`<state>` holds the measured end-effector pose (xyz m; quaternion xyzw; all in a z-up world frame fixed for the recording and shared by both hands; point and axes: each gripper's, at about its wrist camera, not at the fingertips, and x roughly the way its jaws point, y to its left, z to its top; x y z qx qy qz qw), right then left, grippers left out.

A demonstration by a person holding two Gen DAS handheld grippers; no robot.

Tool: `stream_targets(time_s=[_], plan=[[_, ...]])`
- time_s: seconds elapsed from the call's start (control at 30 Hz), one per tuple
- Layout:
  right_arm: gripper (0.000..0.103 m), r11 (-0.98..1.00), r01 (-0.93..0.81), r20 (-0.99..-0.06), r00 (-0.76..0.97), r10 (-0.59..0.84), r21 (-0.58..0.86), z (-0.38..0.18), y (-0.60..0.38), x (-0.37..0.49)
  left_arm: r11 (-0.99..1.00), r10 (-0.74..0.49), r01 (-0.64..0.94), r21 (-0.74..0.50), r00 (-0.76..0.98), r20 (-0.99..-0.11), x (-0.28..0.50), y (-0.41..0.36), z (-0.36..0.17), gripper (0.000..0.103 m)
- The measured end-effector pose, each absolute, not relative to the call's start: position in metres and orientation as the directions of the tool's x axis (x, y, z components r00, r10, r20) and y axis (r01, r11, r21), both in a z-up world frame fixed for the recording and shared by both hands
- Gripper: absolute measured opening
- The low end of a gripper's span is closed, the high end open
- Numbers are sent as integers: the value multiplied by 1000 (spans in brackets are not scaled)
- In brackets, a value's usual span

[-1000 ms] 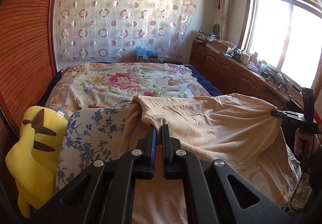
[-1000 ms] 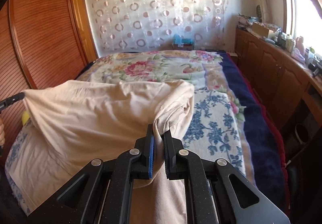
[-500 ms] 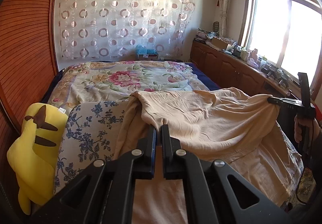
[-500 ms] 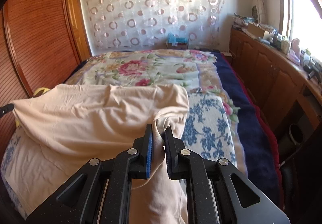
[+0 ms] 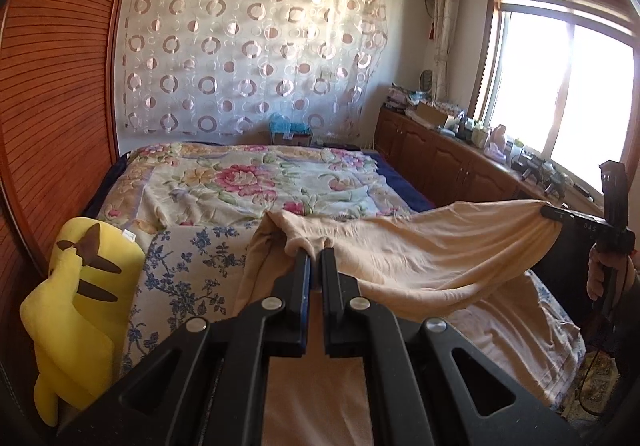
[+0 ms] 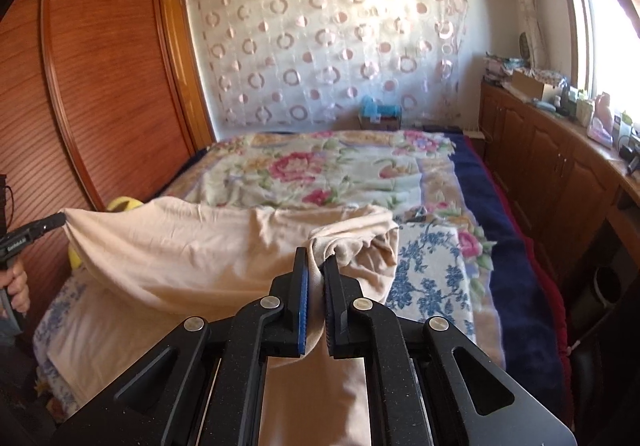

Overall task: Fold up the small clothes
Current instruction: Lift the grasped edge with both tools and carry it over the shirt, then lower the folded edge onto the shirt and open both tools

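Left wrist | left gripper [image 5: 315, 260] and right gripper [image 6: 314, 266] jaws each clamp beige garment [image 5: 420, 246] edge | above bed [image 6: 472, 278]

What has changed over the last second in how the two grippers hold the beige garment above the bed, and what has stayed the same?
Both grippers have dropped lower: the beige garment, earlier held up in a higher, fuller arc, now sags in a lower span between the left gripper and the right gripper. Nothing was released; both stay clamped on the same bunched corners. The floral bedspread and yellow plush toy have not shifted.
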<state>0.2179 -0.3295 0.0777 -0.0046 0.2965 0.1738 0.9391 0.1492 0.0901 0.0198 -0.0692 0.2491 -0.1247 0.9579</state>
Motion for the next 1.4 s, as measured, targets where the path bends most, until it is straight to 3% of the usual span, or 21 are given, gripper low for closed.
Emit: stream_targets(time_s=[0.4, 0.7, 0.93, 1.03, 1.17, 1.4], plan=[[4, 929, -358, -520, 779, 351, 90, 89, -348, 123, 963, -236, 154, -219, 876, -421, 63, 120, 17, 1], [4, 939, -337, -568, 762, 312, 65, 65, -351, 80, 968, -234, 150, -200, 824, -516, 31, 111, -26, 2], [6, 964, -265, -684, 700, 206, 20, -2, -366, 74, 979, -193, 110, -169, 753, -629, 30, 108, -75, 12], [14, 972, -234, -703, 689, 175, 13, -15, -373, 74, 982, -183, 101, -163, 745, -642, 29, 112, -82, 20], [53, 979, -204, -696, 701, 157, 15, -15, -380, 72, 987, -151, 71, -147, 739, -656, 31, 117, -84, 32], [57, 974, -226, -683, 708, 182, 25, -15, -369, 72, 984, -159, 60, -165, 706, -690, 40, 118, -97, 36]])
